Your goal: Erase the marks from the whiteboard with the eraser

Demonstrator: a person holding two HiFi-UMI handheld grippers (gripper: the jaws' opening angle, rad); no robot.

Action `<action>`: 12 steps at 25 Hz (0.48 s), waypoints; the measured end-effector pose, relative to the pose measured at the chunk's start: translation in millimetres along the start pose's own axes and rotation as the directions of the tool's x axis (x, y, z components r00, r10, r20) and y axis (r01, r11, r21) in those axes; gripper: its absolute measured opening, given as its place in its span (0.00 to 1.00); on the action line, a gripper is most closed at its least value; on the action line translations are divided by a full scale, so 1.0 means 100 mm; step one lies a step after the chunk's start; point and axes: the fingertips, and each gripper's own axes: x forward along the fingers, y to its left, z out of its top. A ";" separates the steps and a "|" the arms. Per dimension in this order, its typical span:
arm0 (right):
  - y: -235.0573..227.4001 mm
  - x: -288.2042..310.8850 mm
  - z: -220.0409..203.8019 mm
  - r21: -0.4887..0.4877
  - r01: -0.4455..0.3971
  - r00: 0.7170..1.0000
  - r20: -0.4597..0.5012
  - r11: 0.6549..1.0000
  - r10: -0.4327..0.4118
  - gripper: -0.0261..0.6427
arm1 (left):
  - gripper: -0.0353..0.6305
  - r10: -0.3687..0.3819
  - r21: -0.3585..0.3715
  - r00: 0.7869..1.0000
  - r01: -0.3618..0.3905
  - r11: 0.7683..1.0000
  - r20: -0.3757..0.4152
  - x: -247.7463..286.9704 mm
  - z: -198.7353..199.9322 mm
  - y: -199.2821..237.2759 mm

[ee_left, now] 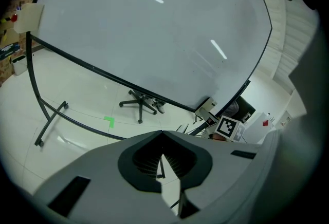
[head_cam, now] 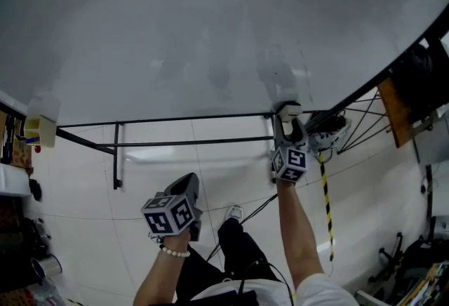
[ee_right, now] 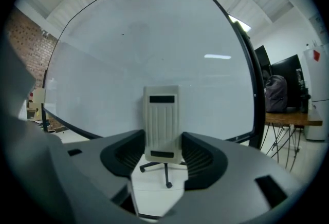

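Two grippers are up, but only one carries anything. My right gripper [ee_right: 163, 140] is clamped on the eraser [ee_right: 163, 123], with a jaw pressing each long side of the pale ribbed block, which stands upright between them.

In the head view, the eraser [head_cam: 288, 111] sits at the lower edge of the whiteboard [head_cam: 210, 31], right of the middle. I cannot tell whether it actually touches the surface. Faint grey smudges [head_cam: 219, 74] show on the board up and to the left of the eraser.

My left gripper [head_cam: 188, 184] hangs lower, well apart from the board, above the pale floor [head_cam: 84, 199]. In its own view the jaws meet tip to tip with nothing between them. Past them I see an office chair [ee_left: 139, 102] and a green tape mark [ee_left: 109, 121] on the floor.
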 end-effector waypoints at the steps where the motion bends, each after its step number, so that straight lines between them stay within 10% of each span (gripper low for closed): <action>1: 0.11 0.01 -0.01 -0.002 -0.006 1.000 0.000 1.000 0.006 0.42 | 0.05 0.001 -0.004 1.000 -0.001 1.000 0.003 -0.04 0.02 0.06; 12: 1.42 0.09 -0.10 -0.032 -0.074 0.997 0.002 0.997 0.074 0.42 | 0.05 0.007 -0.025 0.999 -0.006 1.000 0.034 -0.58 0.20 0.76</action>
